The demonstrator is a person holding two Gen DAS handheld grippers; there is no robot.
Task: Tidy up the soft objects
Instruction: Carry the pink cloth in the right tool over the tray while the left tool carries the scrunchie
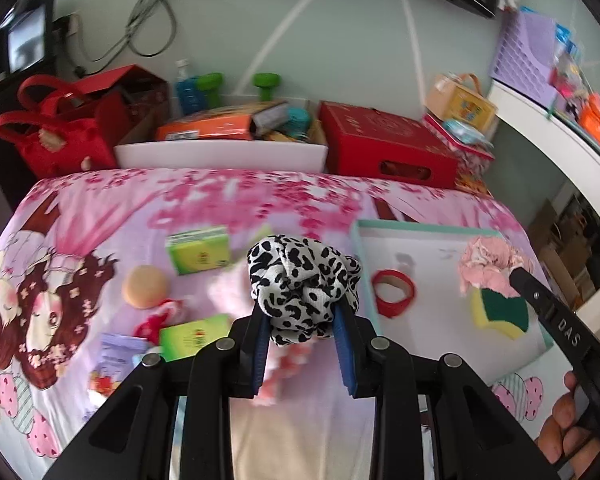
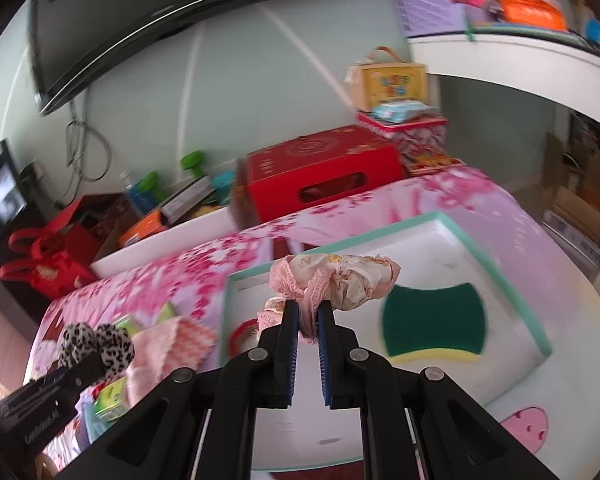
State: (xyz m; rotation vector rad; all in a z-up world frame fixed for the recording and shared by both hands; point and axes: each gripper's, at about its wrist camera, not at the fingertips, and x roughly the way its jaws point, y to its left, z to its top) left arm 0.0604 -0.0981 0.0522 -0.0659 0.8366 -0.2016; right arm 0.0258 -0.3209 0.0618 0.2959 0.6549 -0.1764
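Above the pink cartoon-print bedsheet [image 1: 100, 216], just left of the shallow white tray with a mint-green rim [image 1: 428, 232], the left tongs [image 1: 303, 316] are clamped on a black-and-white leopard-print fabric scrunchie [image 1: 300, 276]; the bundle bulges up out of the blue pads, wider than tall, its long axis running across the view. The jaws stand partly apart, filled by the cloth.

Over the tray, the right tongs [image 2: 309, 316] are nearly closed on a crumpled pink lace-trimmed cloth [image 2: 340, 284], pinched by a thin fold; the rest of it spreads sideways to the right of the tips, long axis roughly level.

Inside the tray lie a green-and-yellow scouring sponge [image 2: 434, 320], flat with its green face up, near the tray's right rim, and a red ring of tape [image 1: 394, 292] near its left rim.

Left of the tray on the sheet sit two green packets [image 1: 198, 250], a round beige puff [image 1: 146, 286] and a pink checked cloth [image 2: 172, 340]. A hand [image 1: 564, 428] grips the right tool's handle
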